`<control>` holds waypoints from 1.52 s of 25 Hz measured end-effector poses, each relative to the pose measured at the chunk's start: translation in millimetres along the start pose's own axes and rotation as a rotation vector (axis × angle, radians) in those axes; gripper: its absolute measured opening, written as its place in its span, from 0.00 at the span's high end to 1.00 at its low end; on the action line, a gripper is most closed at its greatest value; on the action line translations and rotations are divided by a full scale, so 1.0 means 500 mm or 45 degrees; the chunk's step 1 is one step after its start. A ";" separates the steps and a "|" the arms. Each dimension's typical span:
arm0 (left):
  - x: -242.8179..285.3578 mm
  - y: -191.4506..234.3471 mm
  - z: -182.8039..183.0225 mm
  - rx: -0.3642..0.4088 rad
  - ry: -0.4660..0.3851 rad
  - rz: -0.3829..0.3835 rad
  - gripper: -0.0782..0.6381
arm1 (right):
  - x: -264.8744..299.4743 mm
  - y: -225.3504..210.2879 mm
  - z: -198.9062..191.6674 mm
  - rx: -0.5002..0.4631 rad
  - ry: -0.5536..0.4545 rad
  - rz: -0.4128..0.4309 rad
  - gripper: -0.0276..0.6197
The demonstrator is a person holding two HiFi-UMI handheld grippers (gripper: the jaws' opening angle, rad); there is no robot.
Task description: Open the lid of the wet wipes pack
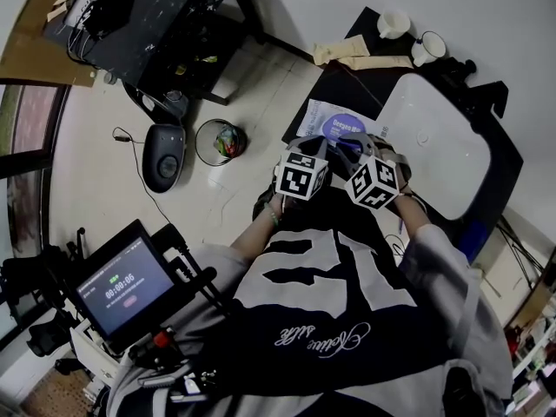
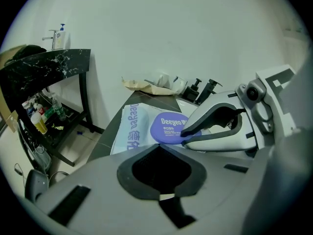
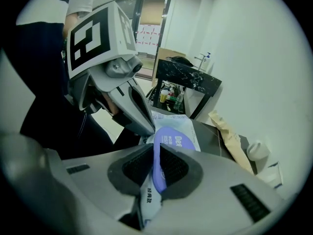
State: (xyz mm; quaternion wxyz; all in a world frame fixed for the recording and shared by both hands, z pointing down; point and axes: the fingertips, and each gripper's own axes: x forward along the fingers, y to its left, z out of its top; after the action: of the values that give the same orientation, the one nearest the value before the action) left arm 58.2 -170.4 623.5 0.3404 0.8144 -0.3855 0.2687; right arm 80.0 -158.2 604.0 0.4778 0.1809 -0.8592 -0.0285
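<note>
The wet wipes pack [image 1: 320, 118] lies on a dark table [image 1: 365, 85]; it is pale blue with a round purple lid [image 2: 166, 125]. My right gripper [image 3: 155, 166] is shut on the edge of the purple lid [image 3: 172, 142], which stands edge-on between its pads with some of the pack's film below. From the left gripper view, the right gripper [image 2: 184, 132] pinches the lid's near right rim. My left gripper [image 2: 159, 150] sits at the pack's near edge. Its fingers taper together at the left gripper [image 3: 148, 128] tip, shut on the pack beside the lid. Both grippers [image 1: 340, 146] meet over the pack.
A white oblong basin [image 1: 434, 142] lies right of the pack. Two white cups [image 1: 393, 23] and a crumpled paper bag [image 1: 360, 55] sit at the table's far end. A round bin [image 1: 219, 140] and a black marble-topped shelf [image 2: 46, 67] stand on the floor to the left.
</note>
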 end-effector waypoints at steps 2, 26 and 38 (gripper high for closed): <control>0.003 0.000 -0.003 0.047 0.012 -0.005 0.89 | 0.002 0.003 0.003 -0.079 0.023 -0.030 0.90; -0.008 -0.003 -0.006 0.186 0.042 -0.050 0.89 | -0.004 -0.028 0.050 -0.068 -0.052 0.031 0.90; 0.017 -0.006 -0.015 0.175 0.050 -0.061 0.89 | -0.021 -0.256 0.112 0.169 -0.297 -0.260 0.96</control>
State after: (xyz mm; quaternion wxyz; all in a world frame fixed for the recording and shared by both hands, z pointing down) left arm 64.3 -167.0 633.1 0.2978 0.8394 -0.3396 0.3022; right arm 74.6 -281.0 536.7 0.3564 0.2939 -0.8860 -0.0408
